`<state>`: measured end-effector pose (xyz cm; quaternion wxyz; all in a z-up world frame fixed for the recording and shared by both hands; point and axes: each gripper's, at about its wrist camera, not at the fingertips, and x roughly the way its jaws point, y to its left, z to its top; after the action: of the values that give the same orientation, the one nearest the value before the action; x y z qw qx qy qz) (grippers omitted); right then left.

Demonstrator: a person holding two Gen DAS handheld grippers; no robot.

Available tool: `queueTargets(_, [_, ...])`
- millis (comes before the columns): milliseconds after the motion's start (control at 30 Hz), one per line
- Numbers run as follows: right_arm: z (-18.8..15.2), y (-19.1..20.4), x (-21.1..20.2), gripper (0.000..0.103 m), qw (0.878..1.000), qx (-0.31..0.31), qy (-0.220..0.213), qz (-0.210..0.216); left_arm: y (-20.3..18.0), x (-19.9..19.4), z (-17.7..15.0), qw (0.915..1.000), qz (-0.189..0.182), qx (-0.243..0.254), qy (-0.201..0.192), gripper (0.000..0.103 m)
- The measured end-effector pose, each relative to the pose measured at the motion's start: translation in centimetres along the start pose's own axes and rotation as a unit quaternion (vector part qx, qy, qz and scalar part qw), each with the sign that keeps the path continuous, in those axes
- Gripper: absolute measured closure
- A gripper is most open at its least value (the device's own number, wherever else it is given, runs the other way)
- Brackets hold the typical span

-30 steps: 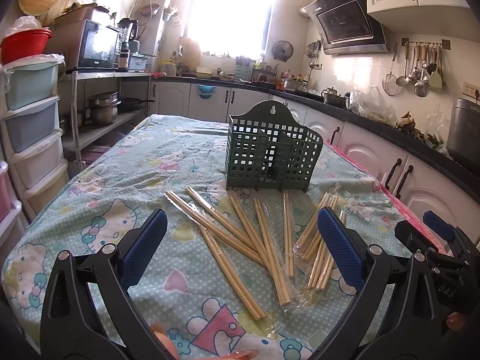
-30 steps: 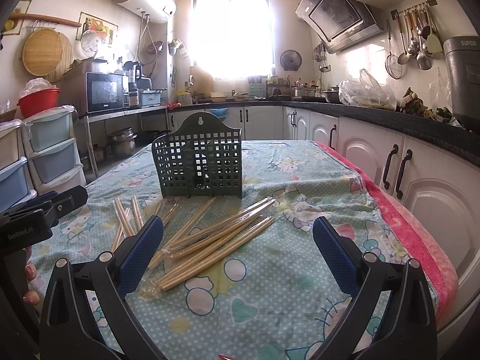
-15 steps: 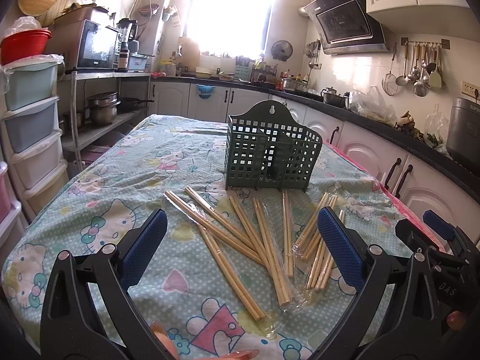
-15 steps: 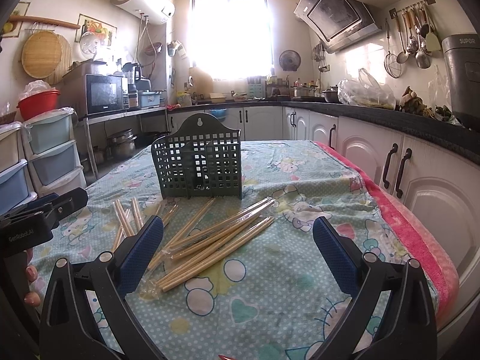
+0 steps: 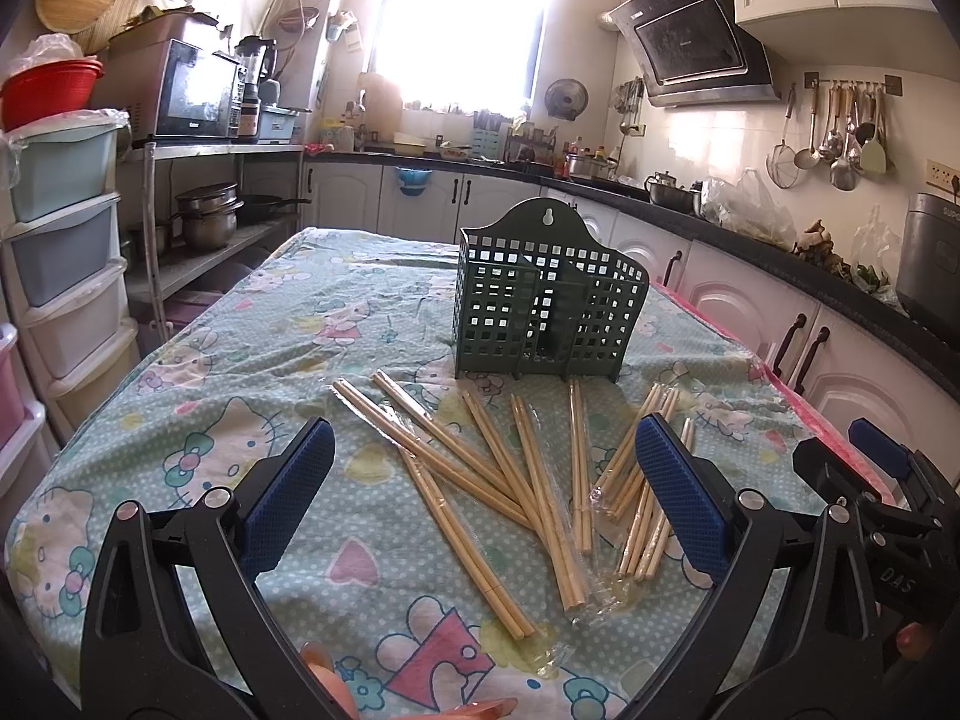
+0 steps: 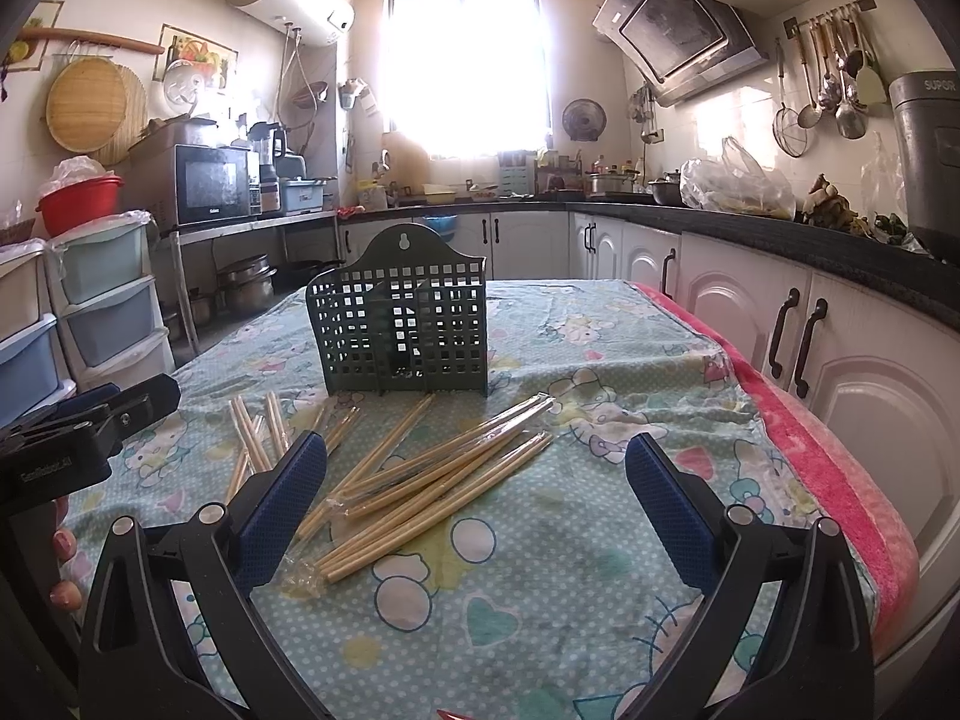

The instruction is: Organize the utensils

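Several pairs of chopsticks [image 5: 510, 480], pale bamboo, slender and straight, most sealed in clear crinkled sleeves, lie fanned loose on the counter [image 5: 240, 372] in front of the holder [image 5: 549, 300]; none appears to stand in it yet. Holder: dark green plastic, square-grid lattice walls, divided compartments, arched back plate with a keyhole hanging slot; upright, just behind the chopsticks' far tips. As far as the compartments can be seen through the lattice, they look bare, so the sorting is judged not begun, with every pair left to lift and drop in. Counter covering: soft printed cloth, mint with white dots and cartoon cats, a pink towel edge [image 6: 840, 468] along its right side. Left gripper [image 5: 486, 498]: black frame, blue textured pads, jaws spread wide, holding nothing, poised above the near ends of the chopsticks. Right gripper [image 6: 474, 504]: same build, jaws likewise wide apart and unloaded, over the right-hand cluster. Handling note: thin round sticks in slippery film may slide or roll when pinched.
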<state>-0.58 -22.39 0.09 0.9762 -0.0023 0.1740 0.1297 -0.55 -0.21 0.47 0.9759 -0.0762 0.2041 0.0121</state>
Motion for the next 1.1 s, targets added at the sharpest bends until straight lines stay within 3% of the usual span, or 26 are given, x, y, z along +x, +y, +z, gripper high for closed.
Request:
queueTargets(567, [0.6, 0.9, 2.6, 0.006, 0.999, -0.016, 0.035, 0.025, 2.9, 0.8, 0.4, 0.9990, 0.019, -0.040, 0.005, 0.010])
queueTargets(1100, [2.4, 2.8, 5.3, 0.006, 0.996, -0.048, 0.054, 0.060, 5.1, 2.9, 2.0, 0.9970, 0.004, -0.065, 0.041, 0.010])
